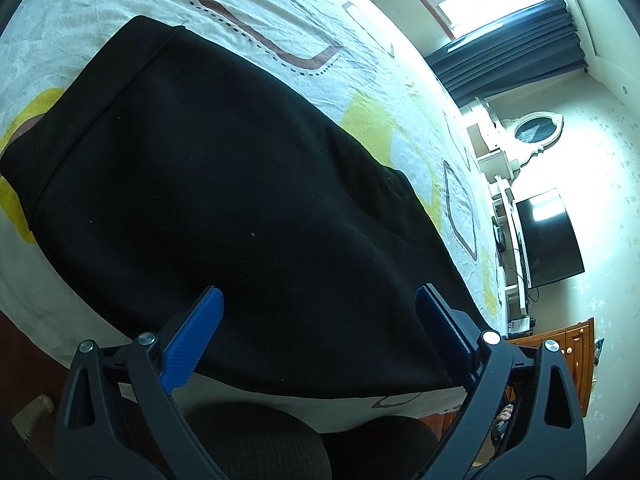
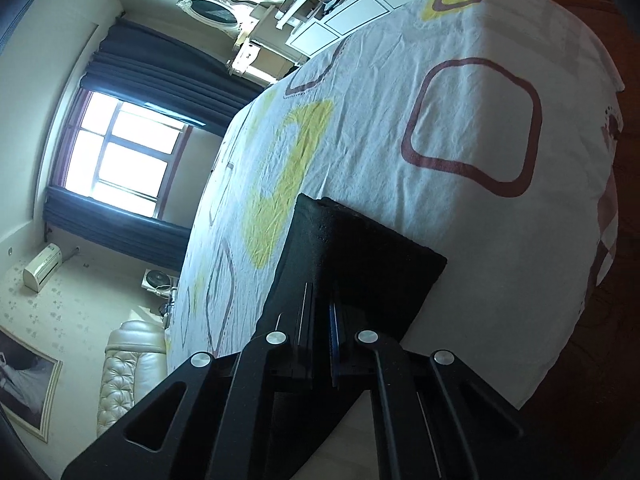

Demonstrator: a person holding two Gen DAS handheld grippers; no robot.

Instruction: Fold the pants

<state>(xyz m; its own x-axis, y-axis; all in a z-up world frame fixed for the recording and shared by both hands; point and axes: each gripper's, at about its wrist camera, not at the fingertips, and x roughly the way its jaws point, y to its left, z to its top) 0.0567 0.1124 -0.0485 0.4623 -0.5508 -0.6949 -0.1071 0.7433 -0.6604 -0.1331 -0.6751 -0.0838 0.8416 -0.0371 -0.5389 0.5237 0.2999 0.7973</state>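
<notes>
Black pants [image 1: 224,184] lie spread on a white bed sheet [image 1: 100,8] with yellow and brown shapes, the waistband at the upper left. My left gripper [image 1: 318,300] is open, its blue pads [image 1: 196,332] wide apart just above the near edge of the pants, holding nothing. In the right wrist view my right gripper [image 2: 320,312] is shut on an end of the black pants [image 2: 360,256], which sticks out past the fingertips above the sheet [image 2: 460,120].
The bed's near edge [image 1: 280,404] runs below the left gripper, with dark rounded shapes under it. A TV [image 1: 548,236], white shelves and a wooden cabinet [image 1: 576,344] stand at the right. A window with dark curtains [image 2: 120,152] and a cream headboard [image 2: 128,364] show at left.
</notes>
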